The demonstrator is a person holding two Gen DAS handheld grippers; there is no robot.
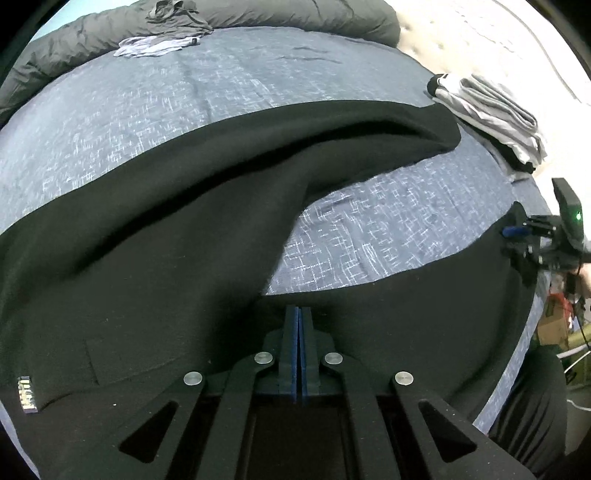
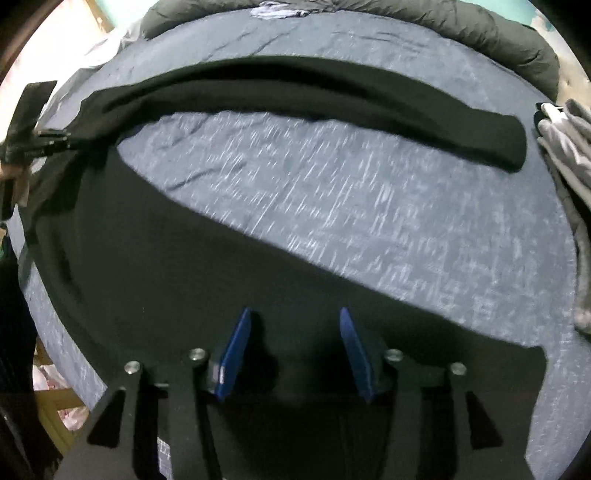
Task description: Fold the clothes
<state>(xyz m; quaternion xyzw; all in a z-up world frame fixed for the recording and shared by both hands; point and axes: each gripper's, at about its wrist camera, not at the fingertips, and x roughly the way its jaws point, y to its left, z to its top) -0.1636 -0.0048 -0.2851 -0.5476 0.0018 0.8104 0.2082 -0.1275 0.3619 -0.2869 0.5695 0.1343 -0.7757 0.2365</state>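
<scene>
Left wrist view
Your left gripper: its blue jaws are pressed together on the near edge of the black garment, which they pinch.
Black garment: it lies spread over the bed, one long part running across toward the right, a second part sweeping along the near edge to your right gripper.
Label tag: a small white tag sits on the garment at the lower left.
Your right gripper: it shows at the far right edge of this view, at the garment's other end; you cannot tell from here how its jaws stand.
Folded pile: grey and white clothes are stacked at the right side of the bed, just beyond the garment's tip.
Dark duvet: bunched along the far edge of the bed, with crumpled pale clothes in front of it.

Right wrist view
Your right gripper: its blue jaws stand wide apart above the black garment, gripping nothing.
Black garment: one long part arcs across the bed; the body lies under your jaws.
Your left gripper: at the left edge, pinching the garment.
Folded pile: at the right edge, apart from the garment's tip.
</scene>
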